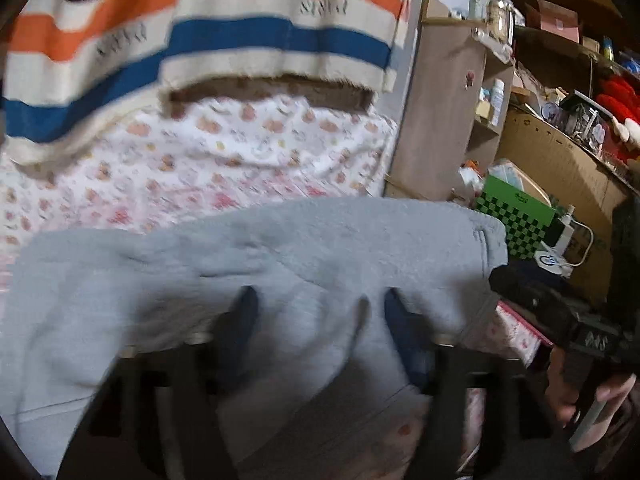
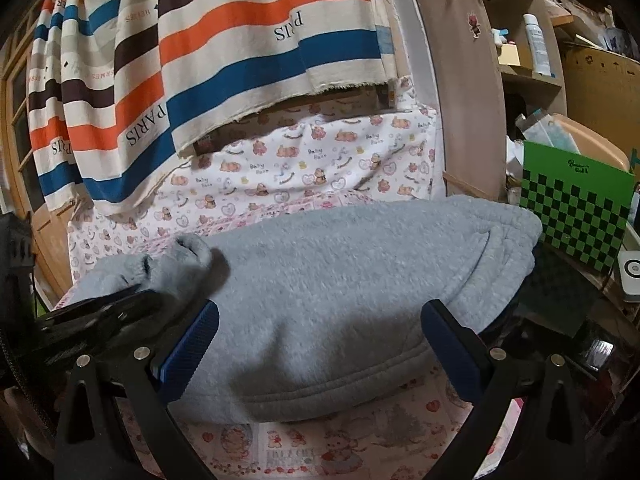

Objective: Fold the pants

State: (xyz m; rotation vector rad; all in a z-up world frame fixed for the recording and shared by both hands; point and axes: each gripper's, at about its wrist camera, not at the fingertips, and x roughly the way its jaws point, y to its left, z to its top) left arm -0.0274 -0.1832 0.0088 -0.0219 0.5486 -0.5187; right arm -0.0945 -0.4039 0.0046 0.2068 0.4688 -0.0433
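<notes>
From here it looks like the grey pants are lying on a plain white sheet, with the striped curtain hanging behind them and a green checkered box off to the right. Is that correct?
Not quite: the sheet is not plain. The right wrist view shows it printed with small bears and hearts. The rest holds: the grey pants lie on it, the striped curtain hangs behind, and the green checkered box stands to the right.

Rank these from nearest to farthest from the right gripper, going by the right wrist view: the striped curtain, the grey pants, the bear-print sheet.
1. Grey pants: between and just ahead of the right gripper, on the bed.
2. Bear-print sheet: behind the pants, rising at the back of the bed.
3. Striped curtain: hanging above and behind the sheet.
</notes>
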